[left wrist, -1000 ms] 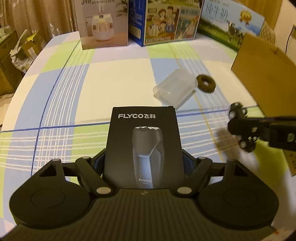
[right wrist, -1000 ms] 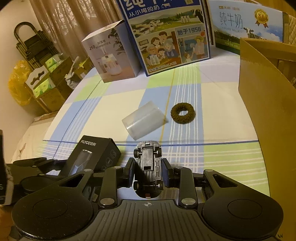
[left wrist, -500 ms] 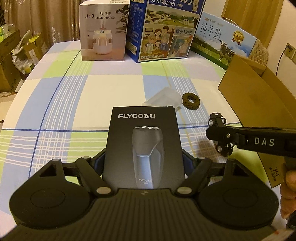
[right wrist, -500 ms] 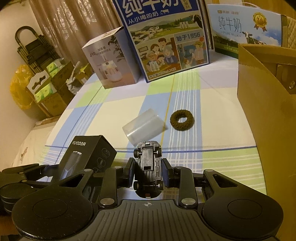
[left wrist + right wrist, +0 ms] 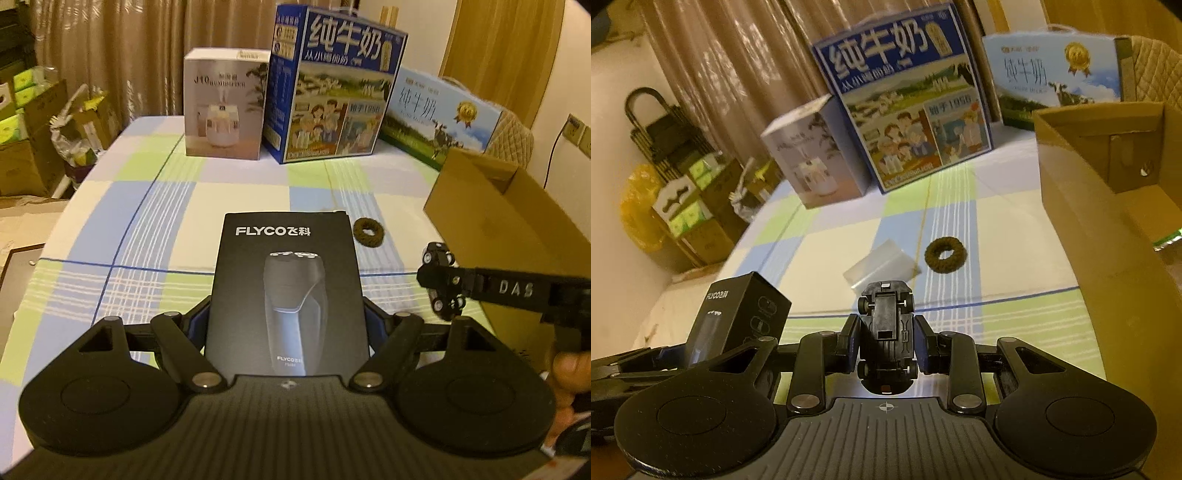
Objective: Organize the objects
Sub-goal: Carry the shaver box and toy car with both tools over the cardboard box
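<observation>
- Left gripper (image 5: 287, 325): fingers clamped on the black shaver box (image 5: 286, 295), held above the checked surface (image 5: 155, 206).
- Right gripper (image 5: 886, 349): fingers clamped on an upside-down toy car (image 5: 886, 332), beside the open cardboard box (image 5: 1108, 236).
- Brown ring (image 5: 945, 255) and clear container (image 5: 882, 267) lie on the surface ahead.

Both wrist views raised over checked tablecloth (image 5: 155, 206), facing milk cartons (image 5: 905, 110). Shared: brown ring (image 5: 368, 229), cardboard box (image 5: 1108, 236). Left sees right gripper (image 5: 439, 280) sideways, close.

Both hand-held grippers (image 5: 286, 325) (image 5: 886, 347) clamped (side by side)
</observation>
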Tool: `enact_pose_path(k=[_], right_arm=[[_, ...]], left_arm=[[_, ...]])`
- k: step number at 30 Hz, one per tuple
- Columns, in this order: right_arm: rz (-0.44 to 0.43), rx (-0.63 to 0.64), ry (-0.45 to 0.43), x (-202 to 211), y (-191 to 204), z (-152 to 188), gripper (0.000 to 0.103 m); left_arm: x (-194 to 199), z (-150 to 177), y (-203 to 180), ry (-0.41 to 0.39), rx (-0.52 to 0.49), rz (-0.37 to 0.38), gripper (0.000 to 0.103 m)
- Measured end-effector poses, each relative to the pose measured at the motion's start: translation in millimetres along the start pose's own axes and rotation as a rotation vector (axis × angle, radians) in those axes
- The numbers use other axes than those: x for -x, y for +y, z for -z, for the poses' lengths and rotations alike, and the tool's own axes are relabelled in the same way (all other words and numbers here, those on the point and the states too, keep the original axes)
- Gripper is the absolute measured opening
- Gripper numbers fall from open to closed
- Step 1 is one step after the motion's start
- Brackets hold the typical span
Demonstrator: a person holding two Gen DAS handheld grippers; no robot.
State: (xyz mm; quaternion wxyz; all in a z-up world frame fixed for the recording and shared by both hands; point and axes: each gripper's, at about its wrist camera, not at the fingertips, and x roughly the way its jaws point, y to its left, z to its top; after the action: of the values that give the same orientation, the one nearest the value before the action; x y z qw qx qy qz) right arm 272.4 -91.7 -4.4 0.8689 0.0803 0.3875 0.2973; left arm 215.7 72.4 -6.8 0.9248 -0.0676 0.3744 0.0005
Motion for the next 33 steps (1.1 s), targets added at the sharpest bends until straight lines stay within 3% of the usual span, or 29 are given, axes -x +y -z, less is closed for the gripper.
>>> enact_pose_path(k=[13,33], right_arm=[[0.006,-0.017,-0.062,89.3,3.9,41.9,0.027],[0.048,-0.043,-0.202,213.0,-14.4,39.5,0.027]], left_arm=[[85.9,26.4,-27.9,-0.038,0.059,-0.024,0.076],[157.9,29.4,-88.8,-0.108,-0.004,0.019,0.076]])
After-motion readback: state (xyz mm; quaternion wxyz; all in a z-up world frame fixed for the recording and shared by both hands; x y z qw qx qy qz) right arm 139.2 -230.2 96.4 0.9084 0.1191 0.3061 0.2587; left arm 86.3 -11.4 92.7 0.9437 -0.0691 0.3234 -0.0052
